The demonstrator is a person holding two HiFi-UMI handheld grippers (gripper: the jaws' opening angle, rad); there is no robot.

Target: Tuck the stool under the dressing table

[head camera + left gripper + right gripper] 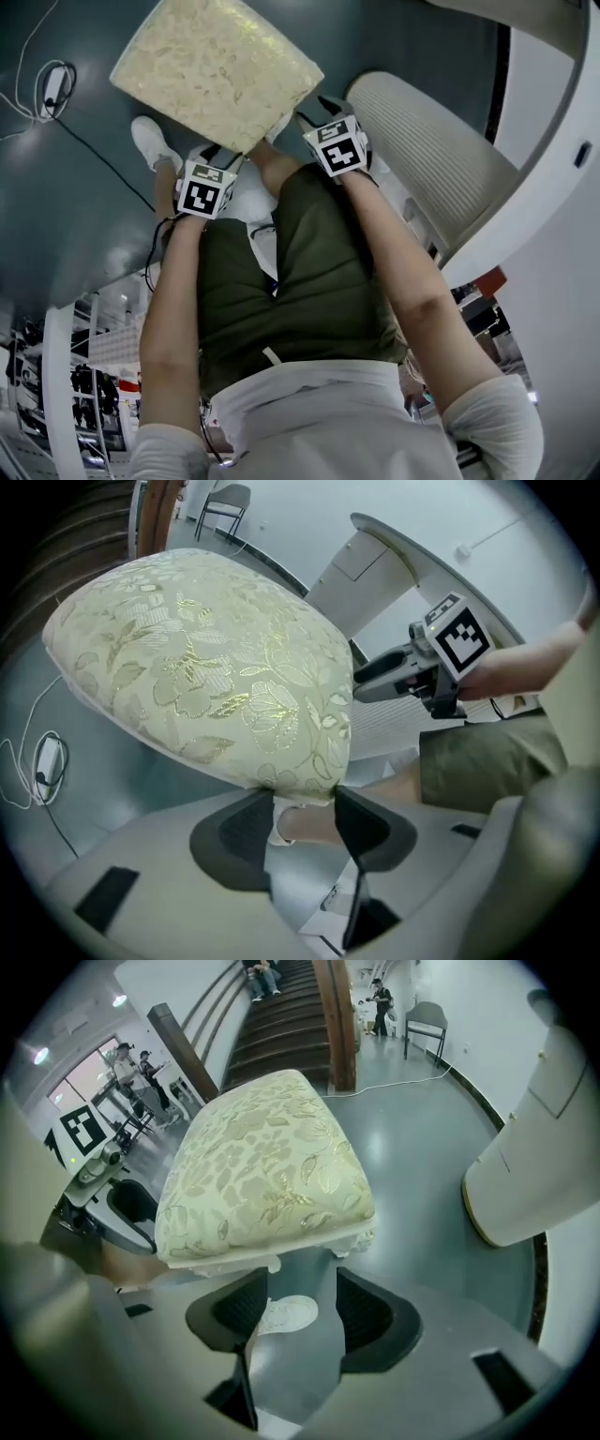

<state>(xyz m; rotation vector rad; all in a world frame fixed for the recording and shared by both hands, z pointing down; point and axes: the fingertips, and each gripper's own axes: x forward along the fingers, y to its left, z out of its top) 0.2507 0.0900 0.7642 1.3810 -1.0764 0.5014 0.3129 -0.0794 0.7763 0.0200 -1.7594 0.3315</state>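
While the stool [267,1176] sits out over open floor [422,1129], apart from the white curved unit [516,1166] judged to be the dressing table, the tuck is not yet done. That unit lies well off to the right of the right hand-held gripper [300,1312], with bare floor between, and no part of the stool is under it. By this reading, the remaining work is to bring the stool across to the unit and slide it beneath.

The stool is directly ahead of both hand-held grippers, its near edge at their jaw tips. The left hand-held gripper [305,822] is released. Its jaws stand wide, a lower corner of the cushion lies just at the tips, and the pad faces are bare. The right hand-held gripper is likewise released. Its jaws stand wide, the stool's carved lower rim lies just beyond the tips, and only floor and a white shoe [286,1314] show through the gap. Neither holds the stool.

Containers: none is in view, so no contents are reported. Panel lines on the unit suggest a closed door or drawer front.
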